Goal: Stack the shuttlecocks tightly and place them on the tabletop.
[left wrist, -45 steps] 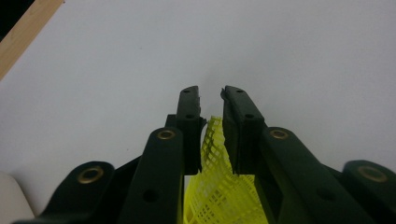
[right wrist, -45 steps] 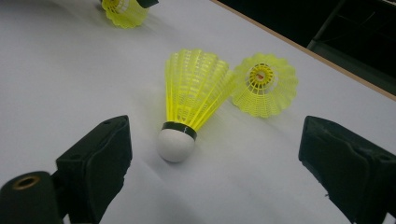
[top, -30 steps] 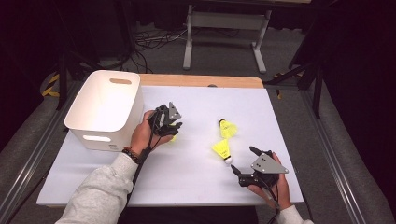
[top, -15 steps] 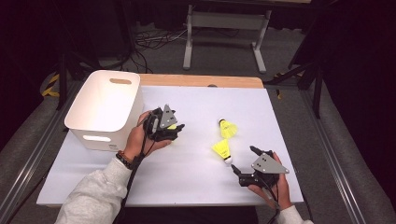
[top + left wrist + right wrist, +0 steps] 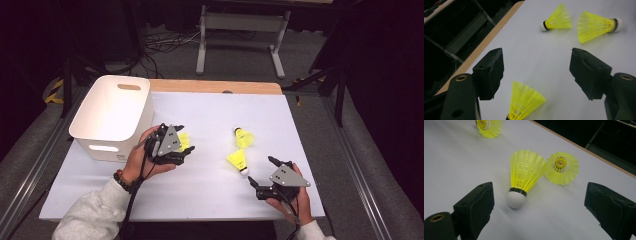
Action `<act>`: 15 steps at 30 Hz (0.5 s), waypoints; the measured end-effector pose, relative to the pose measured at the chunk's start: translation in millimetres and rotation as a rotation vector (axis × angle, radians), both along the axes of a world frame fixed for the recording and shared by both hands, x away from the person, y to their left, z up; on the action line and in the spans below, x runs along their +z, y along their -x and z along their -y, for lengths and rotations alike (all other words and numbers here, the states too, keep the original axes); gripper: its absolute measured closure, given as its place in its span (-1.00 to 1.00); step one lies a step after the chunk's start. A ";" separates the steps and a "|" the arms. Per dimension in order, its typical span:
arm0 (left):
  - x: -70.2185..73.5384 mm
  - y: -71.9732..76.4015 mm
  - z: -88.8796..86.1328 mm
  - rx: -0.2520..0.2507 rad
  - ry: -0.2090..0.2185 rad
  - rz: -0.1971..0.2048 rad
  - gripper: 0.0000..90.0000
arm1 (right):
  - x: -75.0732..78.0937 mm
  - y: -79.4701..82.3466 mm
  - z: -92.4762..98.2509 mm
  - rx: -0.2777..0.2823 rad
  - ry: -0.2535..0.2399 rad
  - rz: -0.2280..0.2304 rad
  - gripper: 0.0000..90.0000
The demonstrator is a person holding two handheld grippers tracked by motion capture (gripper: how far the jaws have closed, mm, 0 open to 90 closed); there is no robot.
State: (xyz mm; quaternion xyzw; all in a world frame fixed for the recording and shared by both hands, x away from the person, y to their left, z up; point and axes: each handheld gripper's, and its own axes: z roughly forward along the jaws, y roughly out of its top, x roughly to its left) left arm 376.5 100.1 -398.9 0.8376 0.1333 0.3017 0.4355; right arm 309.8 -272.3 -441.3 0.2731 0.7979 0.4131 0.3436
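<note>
A white bin point(image 5: 112, 117) stands on the white table point(image 5: 210, 190) at its far-left corner, and everything else is placed from it. Just to the right of the bin's near corner, the left gripper point(image 5: 181, 142) is held in the person's left hand point(image 5: 142, 160), level over the table. Its jaws have just been opening and now stand apart, pressing on nothing. A yellow shuttlecock point(image 5: 524, 102) lies on the table just below and between them — in the left gripper view its skirt fans up from the bottom edge, clear of both pads.

Farther right of the bin, near the middle of the table, two more yellow shuttlecocks lie close together. The far shuttlecock point(image 5: 244, 137) lies on its side with its white cork pointing away from the person. The near shuttlecock point(image 5: 237, 161) lies with its cork toward the person; in the right gripper view its white cork point(image 5: 516, 199) points at the camera.

Well to the right of the bin, near the table's front edge, the right gripper point(image 5: 261, 172) sits in the person's right hand point(image 5: 292, 202). Its jaws are wide apart — the near shuttlecock lies just ahead of them, touched by neither pad.
</note>
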 end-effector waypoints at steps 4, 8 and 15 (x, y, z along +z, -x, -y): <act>-5.3 16.3 -15.6 -0.051 0.005 0.010 -0.46 | 0.4 -0.3 0.0 0.001 -0.002 0.000 -0.79; -11.0 25.4 -24.1 -0.072 0.001 0.015 -0.48 | 0.7 -0.1 -0.4 0.001 -0.004 0.001 -0.79; -24.5 41.5 -38.2 -0.107 0.000 0.028 -0.52 | 1.0 -0.1 -1.2 -0.005 -0.012 -0.002 -0.80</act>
